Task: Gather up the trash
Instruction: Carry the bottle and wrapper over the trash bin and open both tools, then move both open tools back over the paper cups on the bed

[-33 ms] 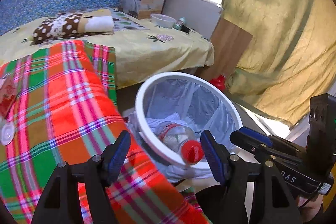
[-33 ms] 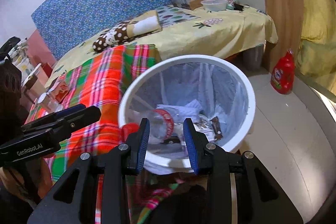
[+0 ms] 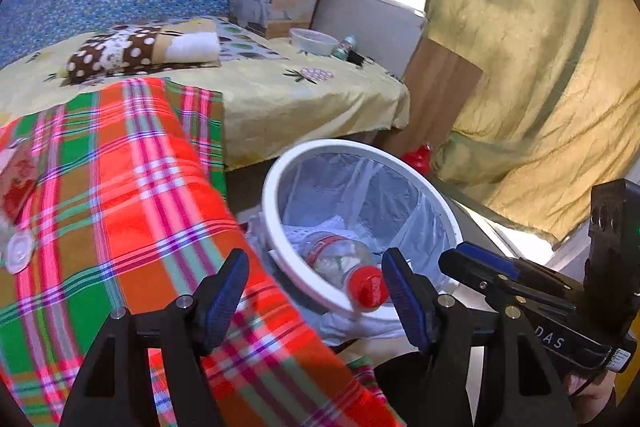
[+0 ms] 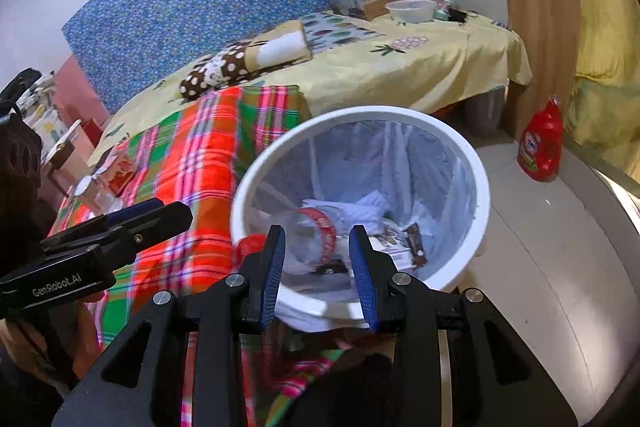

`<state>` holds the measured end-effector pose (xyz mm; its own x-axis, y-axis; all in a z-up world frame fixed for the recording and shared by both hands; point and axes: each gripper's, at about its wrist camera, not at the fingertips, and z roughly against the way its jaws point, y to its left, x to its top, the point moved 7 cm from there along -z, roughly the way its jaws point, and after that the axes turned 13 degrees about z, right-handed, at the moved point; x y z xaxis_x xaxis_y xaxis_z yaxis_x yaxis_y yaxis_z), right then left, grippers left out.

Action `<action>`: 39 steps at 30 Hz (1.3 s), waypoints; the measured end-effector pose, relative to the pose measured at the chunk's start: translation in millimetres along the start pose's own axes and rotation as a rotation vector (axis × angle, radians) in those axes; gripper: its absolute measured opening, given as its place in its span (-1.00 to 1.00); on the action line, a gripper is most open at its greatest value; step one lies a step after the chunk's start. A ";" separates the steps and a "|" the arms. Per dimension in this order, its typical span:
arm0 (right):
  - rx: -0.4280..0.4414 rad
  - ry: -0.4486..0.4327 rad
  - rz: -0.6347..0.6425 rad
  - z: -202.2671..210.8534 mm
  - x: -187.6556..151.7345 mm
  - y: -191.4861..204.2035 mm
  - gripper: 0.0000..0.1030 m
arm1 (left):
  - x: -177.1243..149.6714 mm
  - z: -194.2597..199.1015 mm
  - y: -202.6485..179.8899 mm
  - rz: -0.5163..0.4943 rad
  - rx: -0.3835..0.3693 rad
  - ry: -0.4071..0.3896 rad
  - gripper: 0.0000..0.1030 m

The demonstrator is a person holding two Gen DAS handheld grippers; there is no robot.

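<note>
Left wrist view: the left gripper (image 3: pixel 316 259) hung over the near edge of a white trash bin (image 3: pixel 269 211) lined with a clear bag. Its fingers (image 3: pixel 224 287) had just been opening and stood wide apart. A clear plastic bottle (image 3: pixel 340 263) with a red cap (image 3: pixel 366 289) lay below them inside the bin, cap against the near rim, and neither finger pressed on it. That reads as the bottle having been let go, so this piece of trash looked collected. In the right wrist view, the right gripper (image 4: pixel 318 233) pointed into the same bin (image 4: pixel 360 113). Its fingers (image 4: pixel 274 263) had also just been opening, yet only a narrow gap stood between them, and they gripped nothing. Crumpled paper and a dark wrapper (image 4: pixel 414 245) lay on the bin's floor beside the bottle (image 4: pixel 308 223). On the plaid blanket (image 3: pixel 120 187) beside the bin, a red-and-white packet (image 3: pixel 16 183) and a small white lid (image 3: pixel 18 253) lay well apart from both grippers. These were probably the next trash to fetch, so the task seemed unfinished.
</note>
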<state>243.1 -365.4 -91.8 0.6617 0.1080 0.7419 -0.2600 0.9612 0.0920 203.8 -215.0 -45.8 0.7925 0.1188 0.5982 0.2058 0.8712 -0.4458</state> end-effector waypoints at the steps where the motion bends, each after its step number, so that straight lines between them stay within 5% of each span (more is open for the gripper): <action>1: 0.006 -0.005 0.006 0.9 0.9 3.2 -0.30 | -0.5 5.6 3.3 0.005 0.008 -0.008 0.33; 19: 0.114 -0.031 0.127 6.3 2.0 72.6 -0.19 | -18.6 83.0 62.6 0.087 0.144 -0.127 0.33; 39: 0.232 -0.021 0.250 0.1 0.2 138.5 -0.19 | -39.5 126.4 125.8 0.154 0.290 -0.198 0.33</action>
<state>207.1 -232.3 -78.9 0.5435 0.3252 0.7739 -0.5666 0.8223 0.0524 125.8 -49.9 -41.3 0.6692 0.3235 0.6689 -0.1002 0.9313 -0.3502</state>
